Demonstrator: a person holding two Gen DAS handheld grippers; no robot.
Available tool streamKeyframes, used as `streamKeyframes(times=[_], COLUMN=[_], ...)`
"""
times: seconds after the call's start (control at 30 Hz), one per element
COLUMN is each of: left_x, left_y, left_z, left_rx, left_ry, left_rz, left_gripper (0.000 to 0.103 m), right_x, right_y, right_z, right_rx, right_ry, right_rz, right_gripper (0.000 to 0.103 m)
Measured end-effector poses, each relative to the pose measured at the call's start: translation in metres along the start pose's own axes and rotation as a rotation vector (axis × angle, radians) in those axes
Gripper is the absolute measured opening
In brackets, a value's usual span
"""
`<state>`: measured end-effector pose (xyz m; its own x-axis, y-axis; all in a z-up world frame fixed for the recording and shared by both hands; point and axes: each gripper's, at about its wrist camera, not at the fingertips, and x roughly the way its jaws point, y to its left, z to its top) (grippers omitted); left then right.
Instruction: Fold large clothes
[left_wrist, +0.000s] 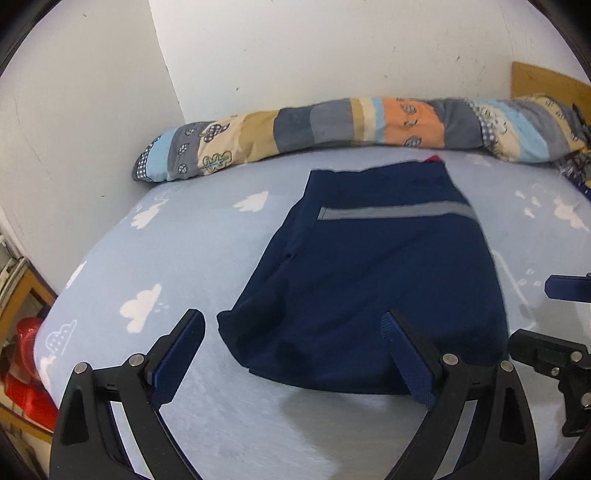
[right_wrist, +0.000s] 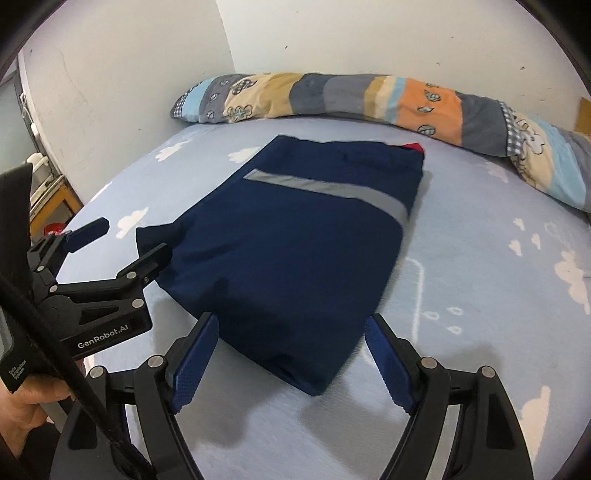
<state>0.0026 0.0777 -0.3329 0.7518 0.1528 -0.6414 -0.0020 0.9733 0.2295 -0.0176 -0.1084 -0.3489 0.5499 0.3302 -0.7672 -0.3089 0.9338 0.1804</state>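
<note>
Left wrist view: both our grippers, left (left_wrist: 293, 345) and right (right_wrist: 291, 345), gape empty at the garment's (left_wrist: 373, 280) near hem, where we judge this limp, light cloth pinches best.

The folded garment (left_wrist: 373, 273) lies on the bed (left_wrist: 192, 236), near its middle. The long pillow (left_wrist: 332, 127) lies behind it, along the bed's far edge against the wall (left_wrist: 295, 55).
</note>
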Motion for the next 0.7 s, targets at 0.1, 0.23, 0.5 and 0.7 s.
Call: streamKeyframes(times=[0.1,0.23,0.5,0.7], left_x=[0.001,-0.002,-0.011,-0.013], left_y=[-0.003,-0.006,-0.004,0.000], left_z=[-0.001,-0.002,-0.002,-0.002], left_rx=[0.019,0.059,0.078,0.076], left_ry=[0.000,-0.028,-0.074,-0.079], left_rz=[0.010,0.043,0.067,0.070], left_gripper=[0.096,0.096,0.096,0.096], right_x=[0.011,0.028,0.069,0.047], right_y=[-0.001,-0.007,-0.030,-0.023], right_z=[0.000,-0.001,-0.011,-0.001], right_rx=[-0.001,-0.006,0.074,0.050], right_ry=[0.022,0.054,0.169,0.100], right_rz=[-0.019,-0.045,-0.037,-0.036], right_gripper=[0.085,0.085,0.086,0.084])
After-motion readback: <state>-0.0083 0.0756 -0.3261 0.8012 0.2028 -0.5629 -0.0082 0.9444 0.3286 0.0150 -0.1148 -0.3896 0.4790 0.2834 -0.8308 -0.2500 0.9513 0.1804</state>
